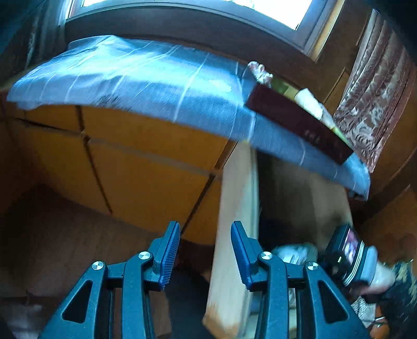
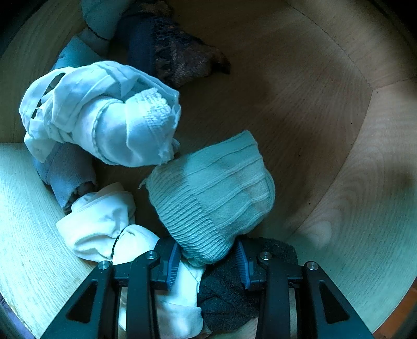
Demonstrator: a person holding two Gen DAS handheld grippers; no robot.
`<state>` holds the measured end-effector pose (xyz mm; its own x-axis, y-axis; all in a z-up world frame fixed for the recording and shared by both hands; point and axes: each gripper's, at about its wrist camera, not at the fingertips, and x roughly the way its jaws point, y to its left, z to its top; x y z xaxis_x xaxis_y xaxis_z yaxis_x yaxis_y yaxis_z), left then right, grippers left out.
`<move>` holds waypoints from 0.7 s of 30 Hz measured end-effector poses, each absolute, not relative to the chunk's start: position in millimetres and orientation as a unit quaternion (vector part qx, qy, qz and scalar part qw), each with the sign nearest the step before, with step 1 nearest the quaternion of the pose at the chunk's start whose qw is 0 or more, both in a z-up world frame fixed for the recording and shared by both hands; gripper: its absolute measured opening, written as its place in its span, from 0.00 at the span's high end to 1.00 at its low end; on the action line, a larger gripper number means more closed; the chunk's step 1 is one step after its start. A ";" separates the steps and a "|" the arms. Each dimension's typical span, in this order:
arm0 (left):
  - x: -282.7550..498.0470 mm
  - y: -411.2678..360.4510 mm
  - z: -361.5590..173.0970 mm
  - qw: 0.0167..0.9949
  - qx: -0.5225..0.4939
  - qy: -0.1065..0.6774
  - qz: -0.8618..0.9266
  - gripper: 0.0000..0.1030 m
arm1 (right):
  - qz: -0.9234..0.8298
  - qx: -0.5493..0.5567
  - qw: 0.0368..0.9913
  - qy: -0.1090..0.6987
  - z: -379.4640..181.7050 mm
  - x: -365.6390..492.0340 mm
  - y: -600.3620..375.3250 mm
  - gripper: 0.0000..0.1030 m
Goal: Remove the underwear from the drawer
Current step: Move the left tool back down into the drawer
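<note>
Right tongs (image 2: 209,263) clamp ribbed green bundle (image 2: 213,193) in drawer (image 2: 351,208); white bundles (image 2: 104,114) crowd left; left tongs (image 1: 206,250) released.

Legible text: none in either view.
Dark red box (image 1: 299,122): small pale marks on the side face, possibly characters, blurred beyond reading.
Screen on right gripper (image 1: 350,246): lit, content not readable.

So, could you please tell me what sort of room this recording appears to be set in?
Most likely a bedroom at home. An open wooden drawer holds rolled underwear and socks, such as a white bundle; the left wrist view shows a blue checked cloth over yellow cabinets, patterned curtains and a window.
</note>
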<state>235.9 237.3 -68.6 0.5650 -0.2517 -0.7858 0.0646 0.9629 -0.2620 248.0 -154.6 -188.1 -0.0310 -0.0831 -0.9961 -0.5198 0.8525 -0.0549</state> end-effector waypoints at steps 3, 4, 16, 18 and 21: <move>218.7 226.0 -76.4 0.876 -0.076 0.466 -0.098 0.61 | 0.165 -0.215 0.662 0.699 -187.8 248.0 -154.4 0.64; 213.7 221.0 -79.5 0.874 -0.068 0.470 -0.103 0.61 | 0.165 -0.214 0.662 0.699 -187.7 247.9 -154.4 0.64; 185.0 136.8 -105.4 0.854 -0.003 0.478 -0.205 0.61 | 0.166 -0.212 0.666 0.695 -185.2 249.1 -158.3 0.65; 184.2 130.9 -106.8 0.853 0.000 0.478 -0.210 0.61 | 0.166 -0.214 0.670 0.691 -183.6 248.3 -158.0 0.66; 180.0 130.9 -111.6 0.849 -0.002 0.483 -0.214 0.61 | 0.163 -0.209 0.681 0.682 -178.5 246.9 -160.0 0.68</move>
